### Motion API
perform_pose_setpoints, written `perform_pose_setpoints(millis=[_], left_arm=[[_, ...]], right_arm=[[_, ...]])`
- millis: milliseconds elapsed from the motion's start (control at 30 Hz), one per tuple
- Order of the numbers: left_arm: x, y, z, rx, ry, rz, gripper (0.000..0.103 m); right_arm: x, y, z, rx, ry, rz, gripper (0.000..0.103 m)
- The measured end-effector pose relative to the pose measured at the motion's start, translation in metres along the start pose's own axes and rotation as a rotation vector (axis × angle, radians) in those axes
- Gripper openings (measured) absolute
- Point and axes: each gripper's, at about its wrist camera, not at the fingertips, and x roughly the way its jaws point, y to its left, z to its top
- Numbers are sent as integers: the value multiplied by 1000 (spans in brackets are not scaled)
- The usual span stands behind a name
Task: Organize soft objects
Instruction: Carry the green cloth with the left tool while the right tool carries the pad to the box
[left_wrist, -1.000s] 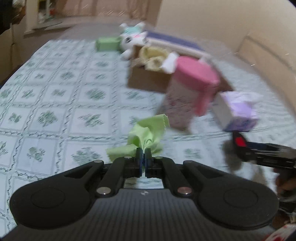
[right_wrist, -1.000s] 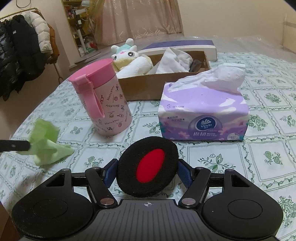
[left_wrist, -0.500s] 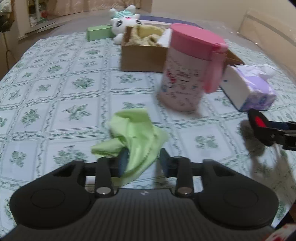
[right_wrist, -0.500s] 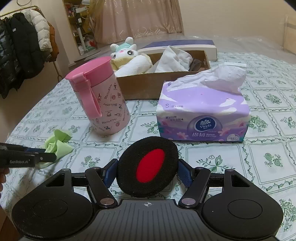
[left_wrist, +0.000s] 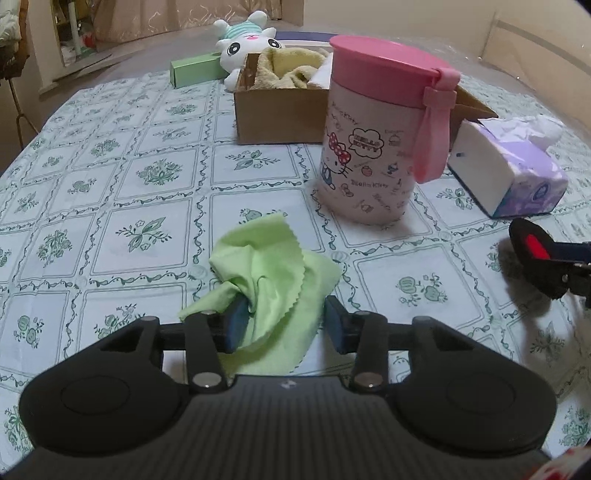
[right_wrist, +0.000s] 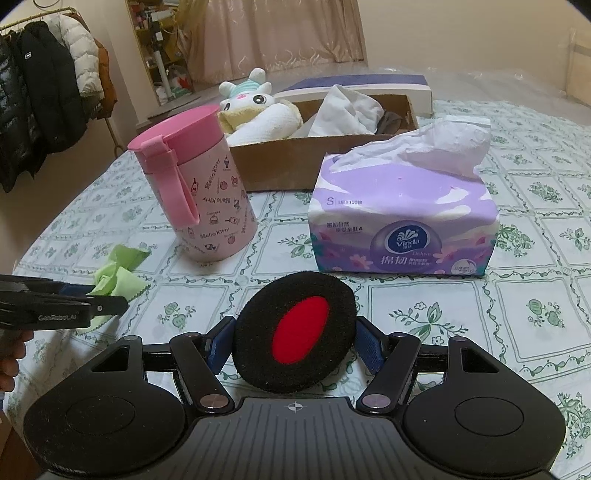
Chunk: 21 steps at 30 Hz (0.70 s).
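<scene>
A crumpled light-green cloth (left_wrist: 266, 273) lies on the patterned tablecloth between the fingers of my left gripper (left_wrist: 284, 321), which is open around it. The cloth also shows in the right wrist view (right_wrist: 118, 269), with the left gripper (right_wrist: 92, 299) beside it. My right gripper (right_wrist: 295, 339) is shut on a round black pad with a red centre (right_wrist: 295, 326), held above the table; the pad shows in the left wrist view (left_wrist: 532, 251). A cardboard box (left_wrist: 280, 107) at the back holds towels and cloths (right_wrist: 347, 110).
A pink Hello Kitty cup (left_wrist: 376, 140) stands in front of the box. A purple tissue pack (right_wrist: 402, 221) sits to its right. A white plush toy (left_wrist: 243, 40) and a green box (left_wrist: 195, 68) lie behind. Coats (right_wrist: 37, 96) hang at the left.
My left gripper came down to the table and opened, letting the green cloth go; the cloth now lies on the tablecloth. The right gripper has held still with the pad.
</scene>
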Motion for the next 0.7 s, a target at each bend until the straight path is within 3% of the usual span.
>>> perform_pose_setpoints(millis=[33, 100, 167, 367, 700], left_arm=[[1, 0, 0, -5, -4, 0, 40], [1, 2, 1, -20, -13, 14, 30], [1, 4, 2, -18, -19, 26, 6], [-15, -5, -1, -13, -31, -33, 4], [-75, -77, 15, 101, -133, -195, 4]], right_arm=[[0, 0, 0, -2, 1, 0, 68], [0, 1, -1, -4, 0, 0, 68], [-1, 1, -1, -6, -1, 2, 68], [-11, 1, 1, -23, -14, 7, 68], [-52, -4, 15, -78, -80, 53, 68]])
